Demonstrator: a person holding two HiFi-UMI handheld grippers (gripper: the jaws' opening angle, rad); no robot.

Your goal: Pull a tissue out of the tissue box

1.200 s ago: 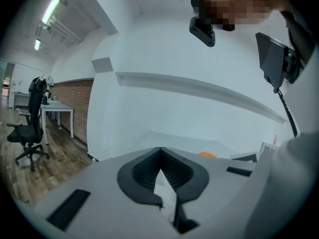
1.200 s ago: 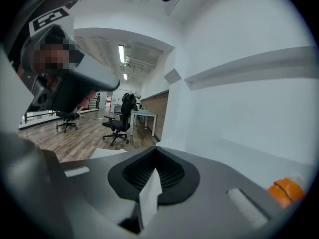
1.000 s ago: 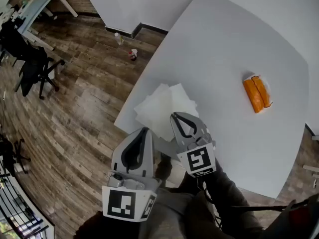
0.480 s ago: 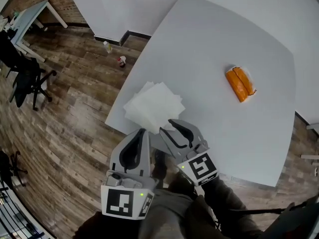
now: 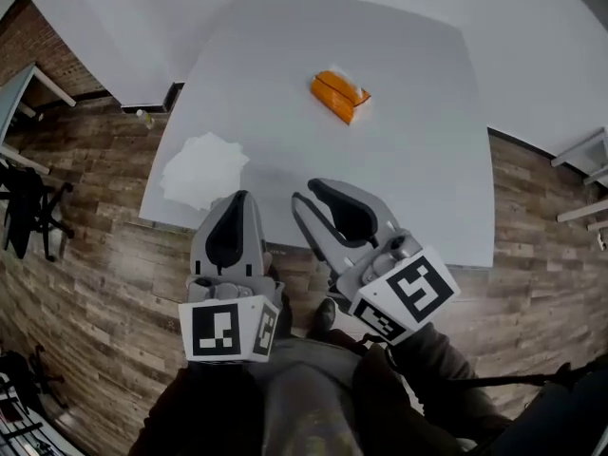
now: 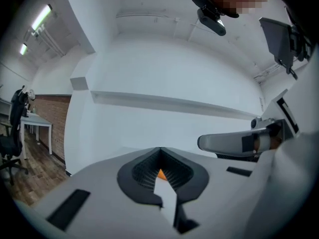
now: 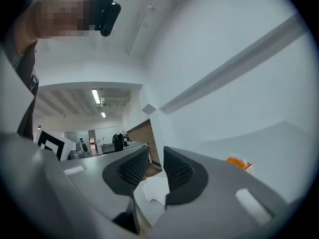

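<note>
The orange tissue pack (image 5: 337,95) lies on the far part of the white table (image 5: 418,160). Several loose white tissues (image 5: 201,169) are piled at the table's near left corner. Both grippers hover level in front of the near table edge, apart from the pack and the pile. My left gripper (image 5: 235,203) is shut on nothing; in the left gripper view its tips (image 6: 159,153) meet and the orange pack (image 6: 161,174) shows behind them. My right gripper (image 5: 313,198) is open with its jaws closing and nothing between them. Through its gap (image 7: 155,156) the tissue pile (image 7: 155,187) shows, with the pack (image 7: 238,162) to the right.
Wooden floor (image 5: 104,255) surrounds the table. A small bottle (image 5: 144,118) stands on the floor by the white wall. A desk and office chairs (image 5: 28,207) are at the far left. The person's legs are just below the grippers.
Both grippers drew back from the tissue pile toward the person and rose. The right gripper, shut at the pile before, now has its jaws apart. The pile stays on the table corner.
</note>
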